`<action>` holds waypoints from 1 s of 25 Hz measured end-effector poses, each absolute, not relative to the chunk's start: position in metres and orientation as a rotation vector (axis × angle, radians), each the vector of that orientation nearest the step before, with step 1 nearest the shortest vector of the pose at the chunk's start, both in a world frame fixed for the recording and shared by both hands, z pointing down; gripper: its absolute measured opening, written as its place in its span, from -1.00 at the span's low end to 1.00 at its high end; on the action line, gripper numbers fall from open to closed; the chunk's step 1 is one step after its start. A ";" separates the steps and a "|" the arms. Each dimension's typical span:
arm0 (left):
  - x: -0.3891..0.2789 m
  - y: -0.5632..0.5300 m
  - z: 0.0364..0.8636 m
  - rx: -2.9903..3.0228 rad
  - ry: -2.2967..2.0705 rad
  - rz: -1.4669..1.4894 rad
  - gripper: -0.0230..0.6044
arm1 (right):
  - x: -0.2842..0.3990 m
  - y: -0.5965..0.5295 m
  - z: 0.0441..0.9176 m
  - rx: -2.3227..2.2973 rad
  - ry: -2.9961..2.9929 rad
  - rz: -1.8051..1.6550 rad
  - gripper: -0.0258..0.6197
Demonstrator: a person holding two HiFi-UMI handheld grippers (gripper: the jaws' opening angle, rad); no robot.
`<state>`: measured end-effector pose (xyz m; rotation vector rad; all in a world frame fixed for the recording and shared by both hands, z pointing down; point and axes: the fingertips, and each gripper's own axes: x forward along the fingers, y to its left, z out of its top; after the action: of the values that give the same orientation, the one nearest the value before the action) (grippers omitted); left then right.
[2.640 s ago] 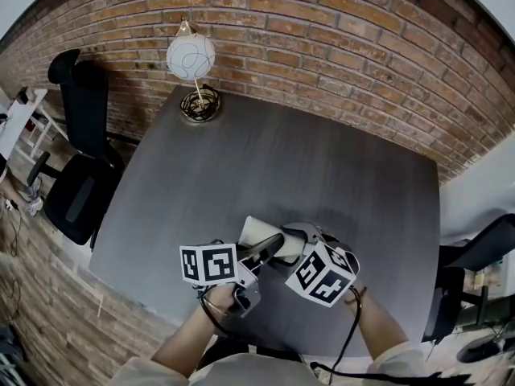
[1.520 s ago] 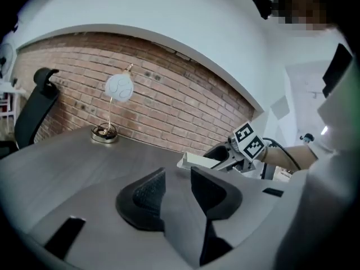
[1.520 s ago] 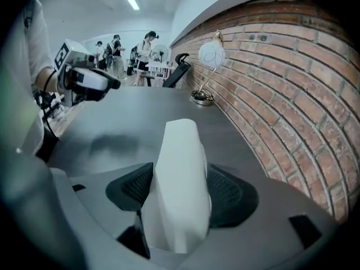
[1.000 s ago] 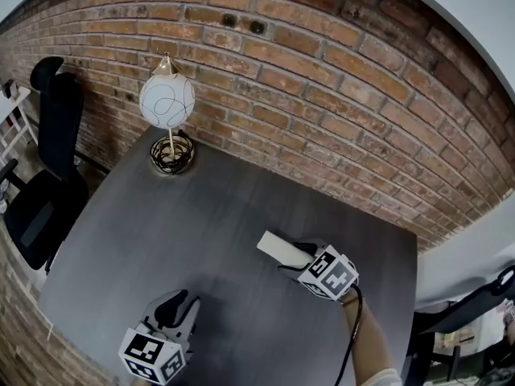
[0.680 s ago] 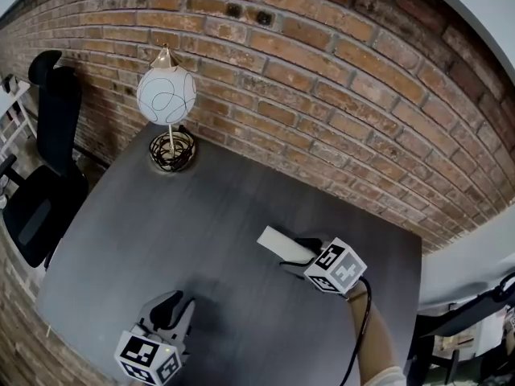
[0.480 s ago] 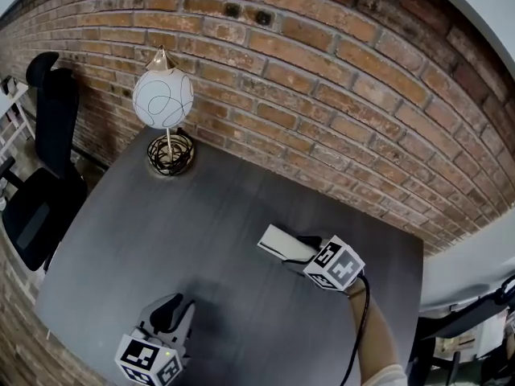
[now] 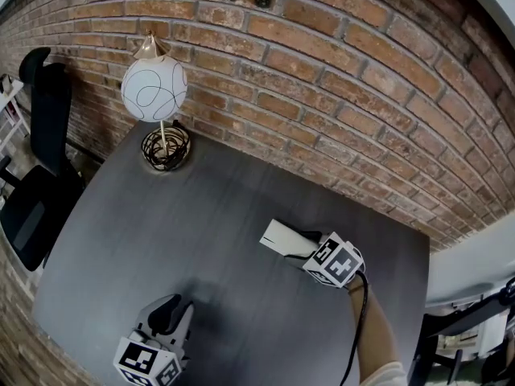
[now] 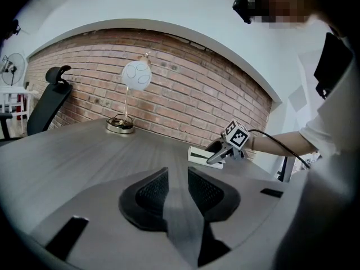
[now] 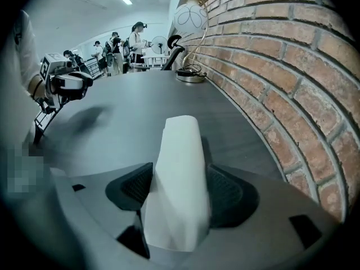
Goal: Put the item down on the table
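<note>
Well, the dark table (image 7: 201, 215) is mostly bare. Only 1 lamp (image 7: 154, 87) with a white globe stands at its far left corner, close to the brick wall (image 7: 346, 87) that runs along the far edge. A black chair (image 7: 32, 199) stands off the left edge. Wide free surface lies between the 2 grippers. The right gripper (image 7: 304, 241) is at the right part, near the wall. Its 2 jaws pinch the white box (image 7: 279, 236), which sticks out to the left, low over the table; whether it touches I cannot tell. The left gripper (image 7: 170, 316) is by the near edge, well apart, its jaws a little spread with nothing between.
</note>
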<state>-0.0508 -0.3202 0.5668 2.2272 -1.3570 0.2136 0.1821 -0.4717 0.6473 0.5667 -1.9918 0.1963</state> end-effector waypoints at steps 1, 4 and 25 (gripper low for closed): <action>-0.050 -0.320 0.568 2.225 -1.355 0.217 -0.54 | 0.183 -0.472 0.650 0.565 -1.990 0.197 0.06; -0.049 -0.321 0.572 2.226 -1.352 0.227 -0.54 | 0.183 -0.472 0.656 0.558 -1.985 0.197 0.06; -0.047 -0.317 0.574 2.212 -1.359 0.242 -0.55 | 0.186 -0.474 0.652 0.586 -2.046 0.250 0.07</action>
<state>-0.0465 -0.3168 0.5744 2.2122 -1.3586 0.2423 0.1860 -0.4737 0.6523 0.5857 -2.0456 0.2502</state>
